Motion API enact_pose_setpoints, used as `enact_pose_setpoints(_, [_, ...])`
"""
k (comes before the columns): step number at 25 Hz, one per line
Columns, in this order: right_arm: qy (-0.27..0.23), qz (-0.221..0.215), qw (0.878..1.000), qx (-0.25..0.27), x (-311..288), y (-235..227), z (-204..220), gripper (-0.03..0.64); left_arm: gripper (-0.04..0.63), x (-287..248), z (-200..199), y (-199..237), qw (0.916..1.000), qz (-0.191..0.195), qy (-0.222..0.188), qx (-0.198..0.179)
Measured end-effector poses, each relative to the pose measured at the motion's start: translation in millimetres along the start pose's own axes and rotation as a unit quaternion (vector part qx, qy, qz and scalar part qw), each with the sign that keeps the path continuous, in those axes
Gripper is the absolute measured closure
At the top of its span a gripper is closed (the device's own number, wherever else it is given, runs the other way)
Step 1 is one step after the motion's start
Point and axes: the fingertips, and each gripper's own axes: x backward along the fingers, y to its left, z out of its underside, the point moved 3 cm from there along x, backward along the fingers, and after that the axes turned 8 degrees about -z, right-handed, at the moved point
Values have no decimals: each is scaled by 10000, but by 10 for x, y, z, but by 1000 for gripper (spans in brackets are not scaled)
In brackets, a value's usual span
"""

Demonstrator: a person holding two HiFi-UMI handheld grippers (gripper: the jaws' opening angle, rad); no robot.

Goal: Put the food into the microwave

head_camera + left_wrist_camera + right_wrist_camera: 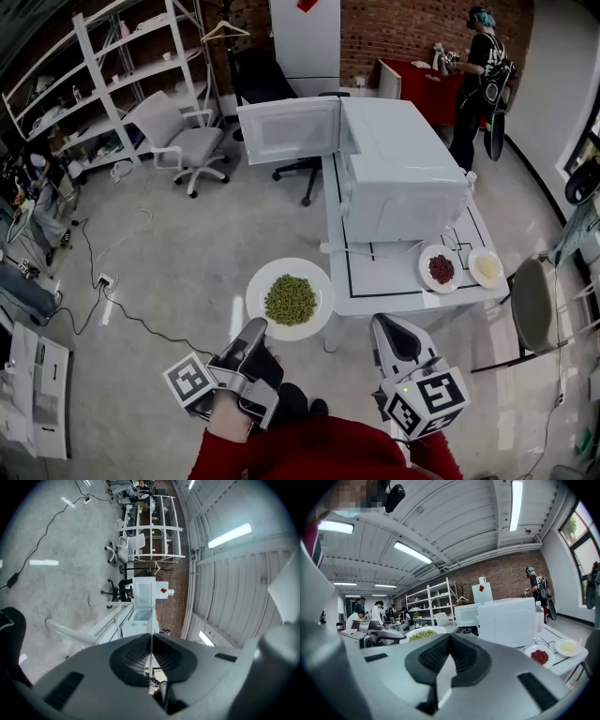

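Note:
A white plate of green peas (291,299) hangs just off the near left corner of the white table (394,291). My left gripper (257,330) is shut on the plate's near rim, which shows as a thin white edge (151,639) between the jaws. The white microwave (398,169) stands at the back of the table with its door (286,129) swung open to the left. My right gripper (387,330) hovers at the table's near edge, shut and holding nothing. From the right gripper view I see the peas (423,633) left of the microwave (506,620).
A plate of red food (441,269) and a plate of pale yellow food (486,267) sit on the table in front of the microwave. An office chair (187,141) and shelving (122,75) stand at the far left. Cables (103,300) trail on the floor. A person (481,66) stands far back.

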Motion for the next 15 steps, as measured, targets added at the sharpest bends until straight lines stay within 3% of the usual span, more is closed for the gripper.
enact_pose_setpoints(15, [-50,-195,9998,37,-402,-123,-146,602,572,-305,-250,-110,9999,59,-109,-87])
